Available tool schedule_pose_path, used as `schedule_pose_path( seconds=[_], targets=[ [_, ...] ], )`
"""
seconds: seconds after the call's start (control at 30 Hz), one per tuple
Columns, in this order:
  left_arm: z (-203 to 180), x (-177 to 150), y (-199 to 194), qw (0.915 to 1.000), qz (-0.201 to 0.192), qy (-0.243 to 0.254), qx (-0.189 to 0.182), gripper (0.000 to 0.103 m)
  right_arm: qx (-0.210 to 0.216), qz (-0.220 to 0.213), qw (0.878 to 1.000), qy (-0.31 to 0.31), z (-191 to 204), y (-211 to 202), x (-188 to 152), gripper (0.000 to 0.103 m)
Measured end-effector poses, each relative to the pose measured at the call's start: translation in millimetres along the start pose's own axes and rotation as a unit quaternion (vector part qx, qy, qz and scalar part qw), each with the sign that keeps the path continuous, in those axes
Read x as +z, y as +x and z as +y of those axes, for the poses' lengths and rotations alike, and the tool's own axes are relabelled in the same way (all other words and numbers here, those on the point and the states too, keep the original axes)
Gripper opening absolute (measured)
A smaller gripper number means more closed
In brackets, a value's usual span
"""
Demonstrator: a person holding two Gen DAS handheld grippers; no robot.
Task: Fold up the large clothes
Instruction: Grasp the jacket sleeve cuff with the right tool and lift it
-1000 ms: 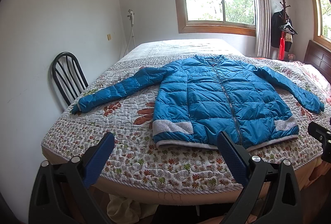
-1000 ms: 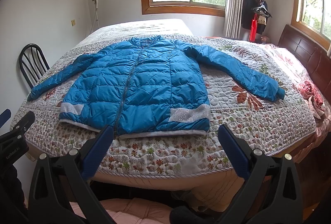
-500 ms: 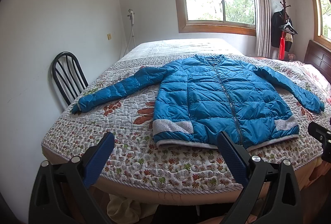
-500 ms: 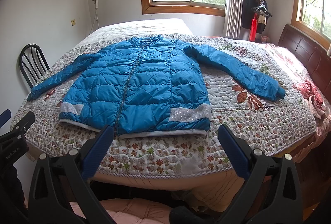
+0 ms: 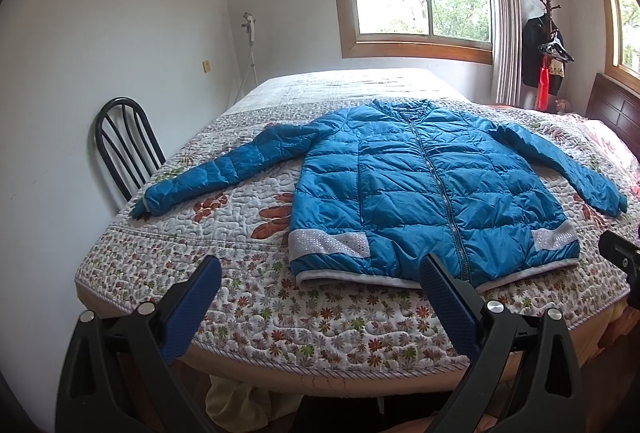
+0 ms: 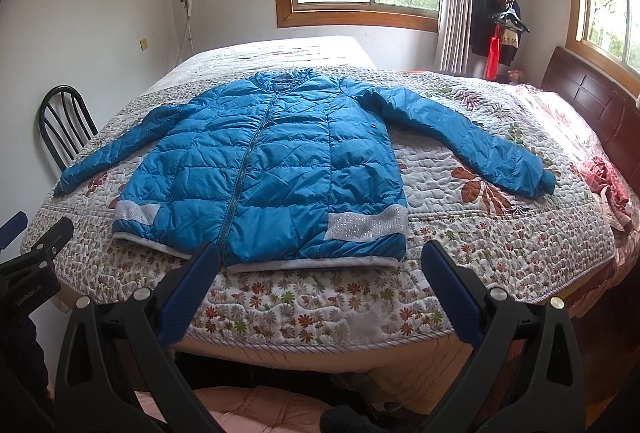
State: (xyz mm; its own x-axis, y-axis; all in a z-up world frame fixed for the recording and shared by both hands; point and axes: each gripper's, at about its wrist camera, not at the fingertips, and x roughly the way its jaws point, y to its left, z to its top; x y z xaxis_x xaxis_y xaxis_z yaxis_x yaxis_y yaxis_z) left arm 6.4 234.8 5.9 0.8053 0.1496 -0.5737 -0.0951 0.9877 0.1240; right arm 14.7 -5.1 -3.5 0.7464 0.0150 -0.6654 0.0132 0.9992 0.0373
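A blue quilted jacket [image 5: 420,189] [image 6: 272,169] lies flat and zipped on the bed, front up, both sleeves spread out to the sides, silver bands near the hem. My left gripper [image 5: 320,273] hovers open just short of the bed's near edge, in front of the hem's left half. My right gripper [image 6: 320,257] is open too, in front of the hem's right half. Neither touches the jacket. The right gripper's side shows at the right edge of the left wrist view, and the left gripper's at the left edge of the right wrist view.
The bed carries a floral quilt [image 5: 224,245] [image 6: 500,233]. A black chair [image 5: 124,137] [image 6: 64,121] stands at the bed's left side against the wall. A dark wooden headboard [image 6: 584,93] and a coat rack [image 6: 500,21] are on the right. Windows lie beyond.
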Motion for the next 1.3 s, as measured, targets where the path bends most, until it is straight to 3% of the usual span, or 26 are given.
schedule_pose_path(
  seconds=[0.1,0.2,0.3,0.4,0.5,0.63,0.8,0.93,1.1,1.2,1.3],
  targets=[
    [-6.1,11.7,26.3,0.9998,0.015,0.008,-0.008,0.099,-0.011,0.011,1.000,-0.003,-15.6,13.7,10.4,0.100],
    [-17.7,29.5,55.1,0.9978,0.043,0.024,-0.045,0.099,-0.027,0.028,0.999,0.001,-43.6,34.1,26.2,0.100],
    [-36.5,52.0,92.1,0.9932,0.071,0.041,-0.082,0.099,-0.047,0.046,0.998,0.023,-87.5,58.6,44.2,0.100],
    [-60.7,78.9,132.1,0.9893,0.095,0.059,-0.094,0.099,-0.058,0.061,0.993,0.079,-151.4,83.7,63.1,0.100],
    [-88.4,108.4,168.5,0.9884,0.099,0.066,-0.095,0.099,-0.086,0.062,0.984,0.146,-224.8,108.9,77.6,0.100],
    [-133.5,144.0,216.3,0.9816,0.125,0.082,-0.119,0.099,-0.098,0.113,0.961,0.233,-319.2,151.4,83.7,0.100],
    [-183.5,171.0,267.6,0.9721,0.158,0.093,-0.147,0.099,-0.125,0.147,0.939,0.286,-401.9,197.4,76.4,0.099],
    [-208.4,179.9,305.5,0.9667,0.186,0.087,-0.153,0.096,-0.107,0.168,0.927,0.319,-435.6,223.7,66.1,0.098],
    [-216.2,179.3,345.2,0.9587,0.227,0.066,-0.158,0.084,-0.099,0.180,0.916,0.345,-455.4,244.3,61.9,0.096],
    [-215.5,175.9,363.4,0.9561,0.239,0.057,-0.159,0.080,-0.084,0.192,0.909,0.360,-462.8,258.0,57.4,0.082],
    [-209.5,173.2,378.4,0.9529,0.249,0.038,-0.169,0.080,-0.082,0.197,0.904,0.370,-466.3,268.3,53.4,0.081]
  ],
)
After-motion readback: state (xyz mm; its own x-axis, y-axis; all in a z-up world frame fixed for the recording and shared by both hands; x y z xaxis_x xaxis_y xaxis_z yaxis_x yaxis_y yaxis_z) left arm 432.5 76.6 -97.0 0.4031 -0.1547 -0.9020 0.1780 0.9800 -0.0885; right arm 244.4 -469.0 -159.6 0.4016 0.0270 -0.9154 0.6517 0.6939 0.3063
